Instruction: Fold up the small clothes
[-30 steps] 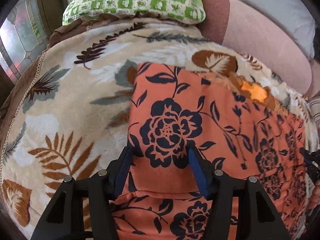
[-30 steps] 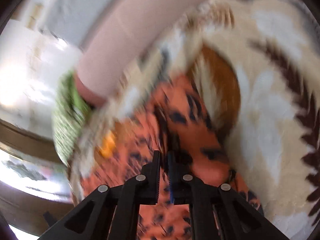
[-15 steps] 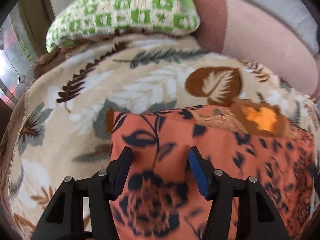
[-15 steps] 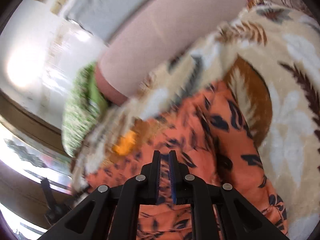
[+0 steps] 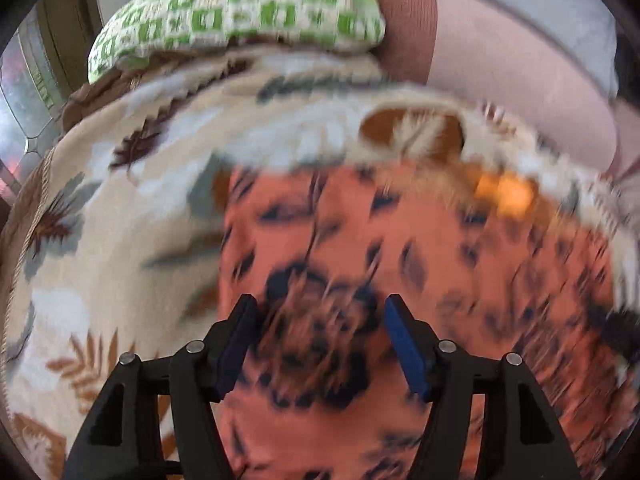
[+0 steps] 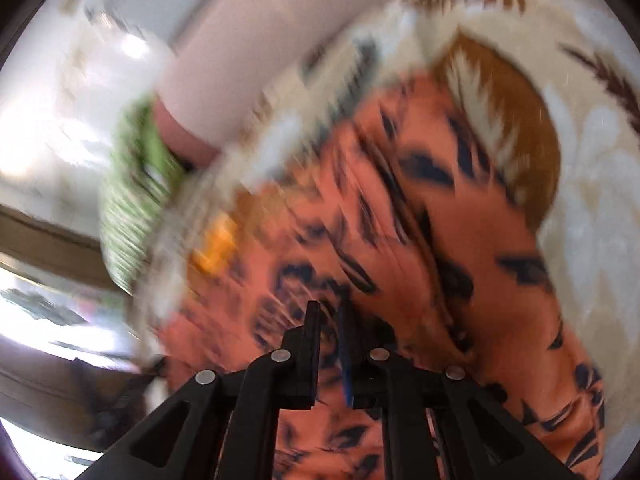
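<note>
An orange garment with dark blue flowers (image 5: 400, 260) lies on a leaf-patterned blanket (image 5: 120, 240), blurred by motion. My left gripper (image 5: 320, 320) hovers over its near left part. Its jaws are opening and stand wide, with cloth beneath them but the blue pads (image 5: 404, 352) not pressing on it. In the right wrist view the garment (image 6: 460, 220) rises in a ridge toward my right gripper (image 6: 330, 314), whose jaws are nearly together and seem to pinch a thin fold of the cloth.
A green and white checked pillow (image 5: 240, 8) lies at the far end of the blanket, with a pink bolster (image 5: 500, 80) beside it. A window and wooden frame stand at the left. In the right wrist view, bare blanket (image 6: 592, 160) lies right of the garment.
The left jaws have spread wider and let go of the fold they held a second ago. Both views have shifted and rolled over the garment. The right jaws stay shut.
</note>
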`<state>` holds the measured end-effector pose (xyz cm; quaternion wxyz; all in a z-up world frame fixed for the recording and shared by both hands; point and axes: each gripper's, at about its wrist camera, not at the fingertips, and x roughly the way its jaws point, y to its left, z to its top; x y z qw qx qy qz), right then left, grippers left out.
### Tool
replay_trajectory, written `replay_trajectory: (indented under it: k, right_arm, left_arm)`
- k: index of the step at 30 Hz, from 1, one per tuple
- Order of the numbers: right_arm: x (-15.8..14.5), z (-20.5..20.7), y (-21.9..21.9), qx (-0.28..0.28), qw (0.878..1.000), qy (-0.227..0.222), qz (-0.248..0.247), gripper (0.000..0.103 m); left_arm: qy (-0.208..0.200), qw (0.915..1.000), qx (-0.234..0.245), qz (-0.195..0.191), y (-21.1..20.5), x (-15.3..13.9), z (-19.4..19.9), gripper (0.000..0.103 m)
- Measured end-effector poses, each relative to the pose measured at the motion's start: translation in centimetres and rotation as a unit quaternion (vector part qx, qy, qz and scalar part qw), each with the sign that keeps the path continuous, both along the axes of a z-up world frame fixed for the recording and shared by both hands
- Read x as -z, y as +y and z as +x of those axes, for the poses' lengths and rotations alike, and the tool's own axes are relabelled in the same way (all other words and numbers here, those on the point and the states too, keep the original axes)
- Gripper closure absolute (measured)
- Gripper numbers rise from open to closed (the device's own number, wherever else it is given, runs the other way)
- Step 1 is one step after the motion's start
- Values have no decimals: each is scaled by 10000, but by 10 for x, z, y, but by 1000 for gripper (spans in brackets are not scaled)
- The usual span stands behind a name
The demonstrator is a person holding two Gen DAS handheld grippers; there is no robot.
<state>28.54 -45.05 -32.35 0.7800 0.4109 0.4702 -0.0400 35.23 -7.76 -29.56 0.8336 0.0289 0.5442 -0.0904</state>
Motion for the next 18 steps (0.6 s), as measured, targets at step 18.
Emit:
replay_trajectory:
  k: [18]
  right_arm:
    - [-44, -62, 34, -704, 9975, -63, -85, 86]
  left_arm:
    - [284, 9981, 539, 105, 18, -39, -96, 32]
